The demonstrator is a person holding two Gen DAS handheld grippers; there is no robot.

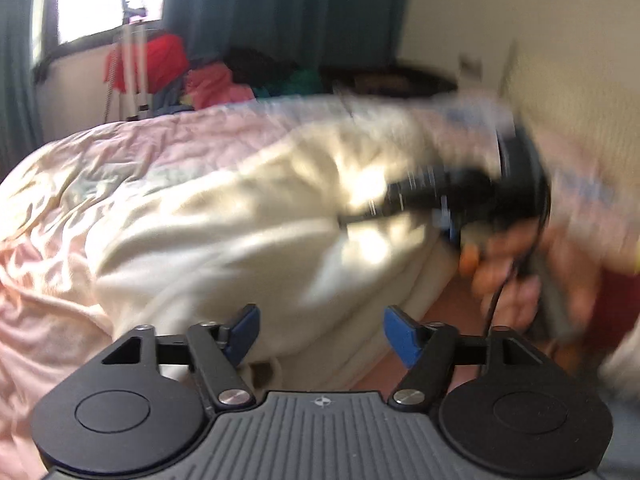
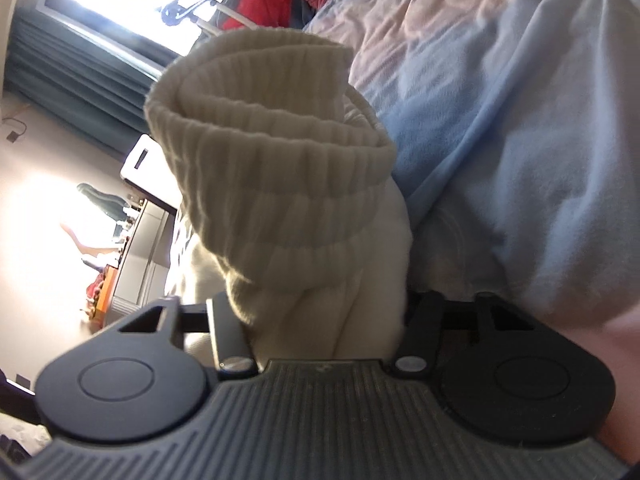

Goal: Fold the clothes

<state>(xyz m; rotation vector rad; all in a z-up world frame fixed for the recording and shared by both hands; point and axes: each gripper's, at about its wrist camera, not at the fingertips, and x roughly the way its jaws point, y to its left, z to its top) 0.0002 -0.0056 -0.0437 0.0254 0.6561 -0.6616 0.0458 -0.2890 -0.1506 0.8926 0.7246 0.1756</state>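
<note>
A cream sweatshirt lies spread on the pink bed cover in the left wrist view. My left gripper is open and empty, its blue-padded fingers just above the garment's near edge. My right gripper shows blurred at the right, held by a hand. In the right wrist view my right gripper is shut on the sweatshirt's ribbed cuff, which bunches up between the jaws and hides the fingertips.
A pile of red, pink and dark clothes lies at the bed's far end by a window and teal curtains. A pale blue and pink cover fills the right of the right wrist view. A cabinet stands beyond the bed.
</note>
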